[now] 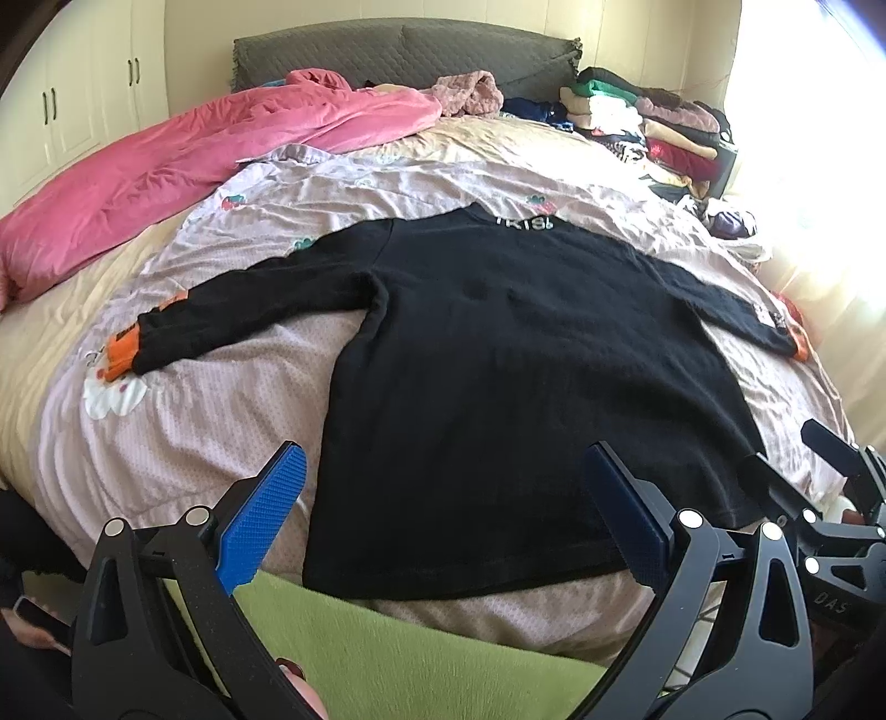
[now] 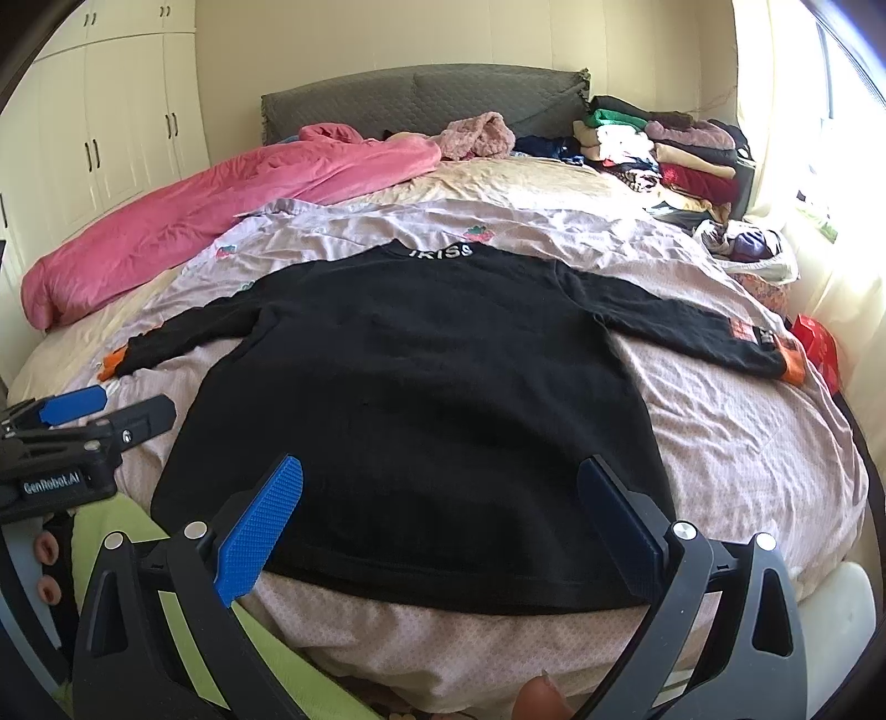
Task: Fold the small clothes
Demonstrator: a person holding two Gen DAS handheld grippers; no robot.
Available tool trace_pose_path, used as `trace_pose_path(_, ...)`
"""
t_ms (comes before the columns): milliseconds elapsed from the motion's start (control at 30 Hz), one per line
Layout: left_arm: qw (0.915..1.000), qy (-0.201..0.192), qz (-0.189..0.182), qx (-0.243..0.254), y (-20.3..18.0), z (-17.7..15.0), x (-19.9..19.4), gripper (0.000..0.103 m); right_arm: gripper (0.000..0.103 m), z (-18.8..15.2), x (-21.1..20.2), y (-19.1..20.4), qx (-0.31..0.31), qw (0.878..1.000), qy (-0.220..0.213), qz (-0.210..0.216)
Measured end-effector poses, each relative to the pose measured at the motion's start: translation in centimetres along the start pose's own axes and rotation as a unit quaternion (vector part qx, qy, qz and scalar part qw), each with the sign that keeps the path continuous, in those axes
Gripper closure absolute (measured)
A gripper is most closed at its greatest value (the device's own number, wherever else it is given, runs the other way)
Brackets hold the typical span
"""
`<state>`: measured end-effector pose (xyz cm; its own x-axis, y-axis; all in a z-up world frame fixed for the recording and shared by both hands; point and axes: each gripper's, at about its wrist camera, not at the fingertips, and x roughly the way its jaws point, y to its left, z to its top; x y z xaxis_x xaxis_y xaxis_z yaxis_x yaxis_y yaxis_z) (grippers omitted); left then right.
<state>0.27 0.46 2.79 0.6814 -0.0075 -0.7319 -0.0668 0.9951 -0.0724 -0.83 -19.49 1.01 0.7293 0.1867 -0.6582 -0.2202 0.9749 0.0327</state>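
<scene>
Looking down the left gripper (image 1: 443, 520) from its own camera: blue-padded fingers (image 1: 260, 515) spread wide, nothing between them, hovering above the near hem of the black sweater (image 1: 498, 387). Right gripper (image 2: 443, 520) is the same in its view, fingers (image 2: 260, 520) released and apart, hem just beyond the tips. The sweater lies flat, neck pointing away toward the top of both frames, white lettering on the collar, both sleeves stretched out to the sides. Left-frame sleeve ends in an orange cuff (image 1: 122, 349) at mid left; the other orange cuff (image 2: 792, 365) sits at mid right, close to a red box (image 2: 819, 343) at the bed's edge. Under the sweater is a pale pink sheet (image 1: 194, 421) with cartoon prints, spread over the bed (image 2: 498, 177). A pink duvet (image 1: 166, 177) is bunched along the upper left, grey headboard (image 1: 387, 50) at top centre, and a stack of folded clothes (image 2: 664, 149) in the upper right by the bright window. White wardrobe doors (image 2: 111, 122) fill the upper left of the right-wrist view. Each camera catches the other gripper at its frame edge: right one lower right, left one mid left with "GenRobot.AI" printed on it. A green cloth (image 1: 398, 653) shows at the bottom, nearest the cameras. A fingertip is visible at the bottom edge of both views.
</scene>
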Motion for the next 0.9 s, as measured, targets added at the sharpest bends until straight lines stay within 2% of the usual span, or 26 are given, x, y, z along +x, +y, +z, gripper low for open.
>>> trace_pose_path(267,0.9998,0.014,0.009,0.007,0.1,1.9,0.6,0.009,0.004,2.1,0.9,-1.2,0.007,1.000,-0.002,-0.002)
trace_pose_path(600,0.9998,0.017,0.000,0.012,0.2,4.9,1.7,0.009,0.004,4.6,1.9,-4.1,0.033,0.999,-0.017,-0.018)
trace_pose_path(900,0.9997,0.009,0.007,0.021,-0.1,7.8,2.4,0.009,0.004,6.2,2.8,-8.9,0.075,0.997,-0.014,-0.031)
